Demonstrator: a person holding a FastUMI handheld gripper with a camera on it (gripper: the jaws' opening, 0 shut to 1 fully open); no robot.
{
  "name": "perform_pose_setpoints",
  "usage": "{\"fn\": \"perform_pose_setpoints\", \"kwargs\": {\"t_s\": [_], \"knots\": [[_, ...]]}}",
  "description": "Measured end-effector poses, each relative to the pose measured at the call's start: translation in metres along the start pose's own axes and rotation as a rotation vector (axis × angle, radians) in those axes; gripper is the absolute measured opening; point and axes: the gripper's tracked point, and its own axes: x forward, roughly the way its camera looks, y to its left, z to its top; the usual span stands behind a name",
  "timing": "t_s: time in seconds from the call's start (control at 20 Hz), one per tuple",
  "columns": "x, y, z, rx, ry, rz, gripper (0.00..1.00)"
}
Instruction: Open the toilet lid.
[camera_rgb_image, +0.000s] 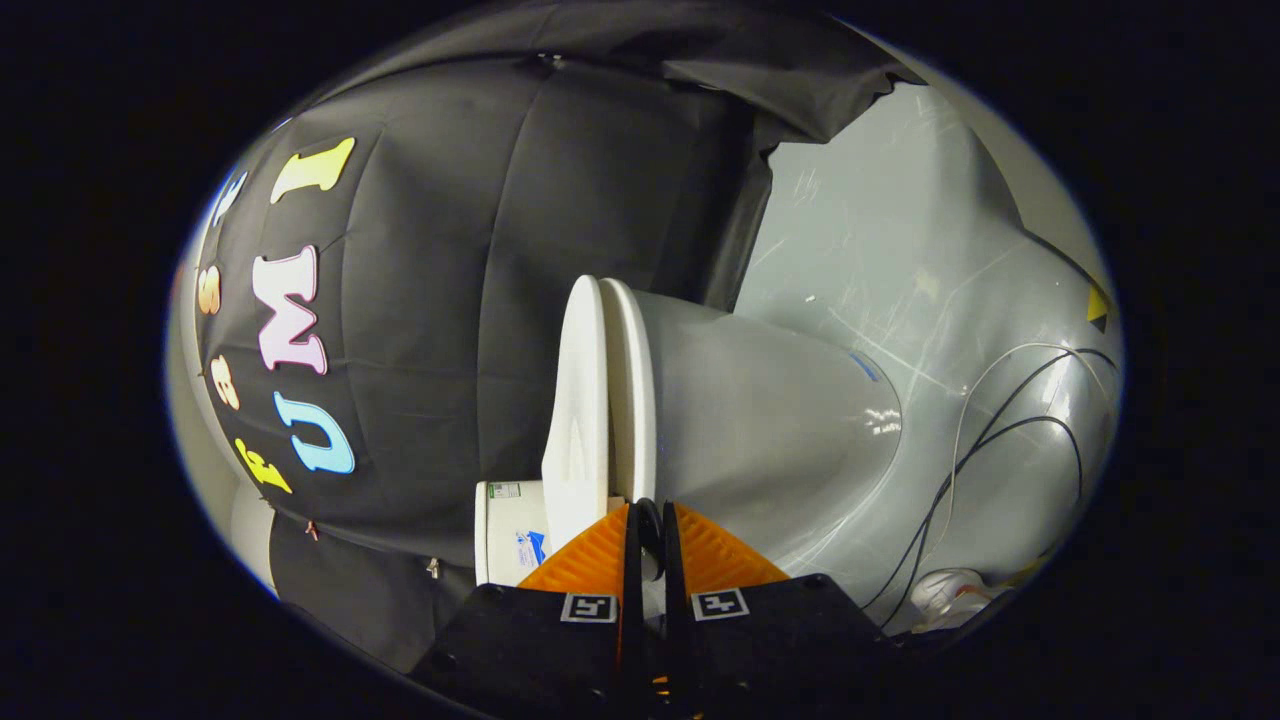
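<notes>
**Lid closed, edge dead ahead of fingertips**

Hand-held gripper (648, 520): fingers nearly together, a thin slit between, nothing clamped. View rolled sideways, so toilet appears lying on its side.

Just ahead of tips: toilet lid (577, 420), down on seat (630, 390), not yet raised. Thin lid edge running straight away from fingers, long axis in line with them. Lid/seat seam almost on line with finger slit, a shade to the lid side. Cannot tell whether tips touch the rim.

Beside lid: tank (505, 530). Beside seat: bowl (760, 420), widening toward floor (880, 240).

Further out on floor: cables (1000, 430), count unclear, at least two.

Count: one gripper, one lid, one seat, one bowl, one tank.

Judgement: next move needs a tip into the seam, then prying away from the seat.
</notes>
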Motion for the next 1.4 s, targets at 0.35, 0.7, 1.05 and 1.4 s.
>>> {"fn": "perform_pose_setpoints", "kwargs": {"t_s": [0.35, 0.7, 1.05, 1.4], "knots": [[-0.001, 0.002, 0.001, -0.016, -0.011, -0.002, 0.13], [0.002, 0.002, -0.002, -0.038, -0.005, 0.005, 0.13], [0.001, 0.007, -0.002, -0.106, -0.024, -0.004, 0.06], [-0.014, 0.051, -0.003, -0.267, -0.080, -0.035, 0.05]]}}
